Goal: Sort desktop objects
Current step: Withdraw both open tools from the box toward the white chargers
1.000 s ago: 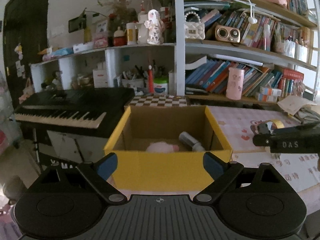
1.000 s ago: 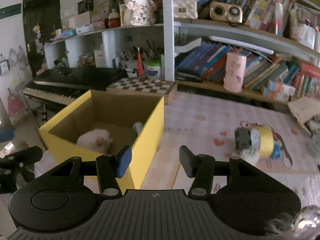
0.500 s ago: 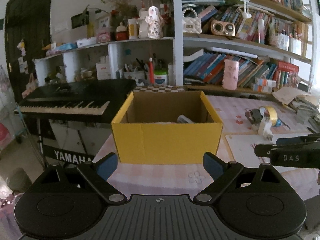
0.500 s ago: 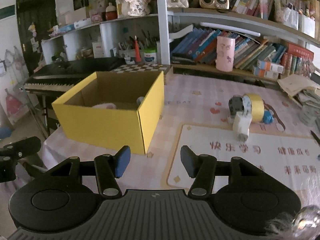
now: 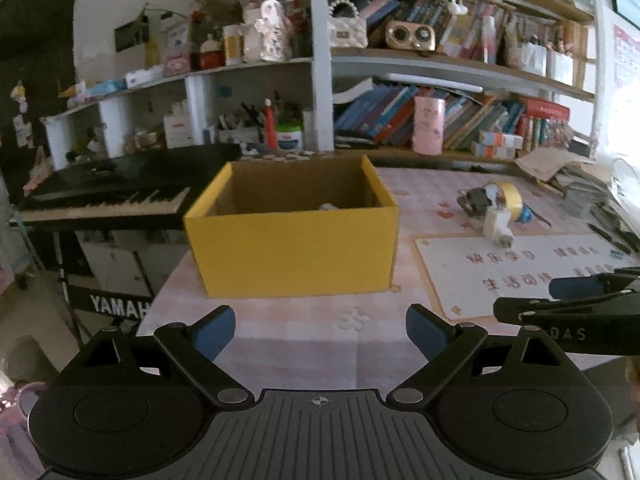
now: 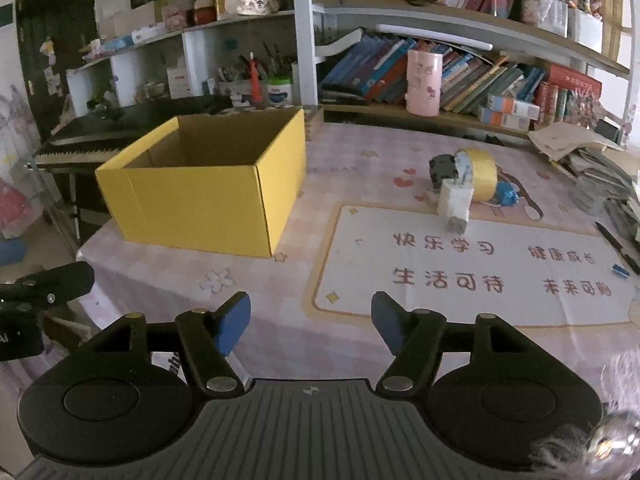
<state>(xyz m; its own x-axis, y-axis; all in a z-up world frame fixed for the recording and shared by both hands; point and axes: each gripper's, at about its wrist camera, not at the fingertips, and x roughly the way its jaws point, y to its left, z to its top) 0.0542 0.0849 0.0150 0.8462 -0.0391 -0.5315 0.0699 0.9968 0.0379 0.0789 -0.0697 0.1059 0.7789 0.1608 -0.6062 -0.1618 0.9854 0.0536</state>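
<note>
Hovering empty-jawed above the pink checked tablecloth point(image 6: 280, 280), both grippers faced the open yellow cardboard box point(image 5: 292, 248).

The left gripper point(image 5: 320, 332) and the right gripper point(image 6: 310, 322) each had blue-padded fingers spread wide, grasping nothing. The box stood at the table's left end, beside a black keyboard piano point(image 5: 108, 200); a small pale item barely showed inside it. Well to the box's right lay a roll of yellow tape point(image 6: 480, 170), with a white plug adapter point(image 6: 456, 204) and a dark grey block point(image 6: 442, 168) touching or just beside it.
</note>
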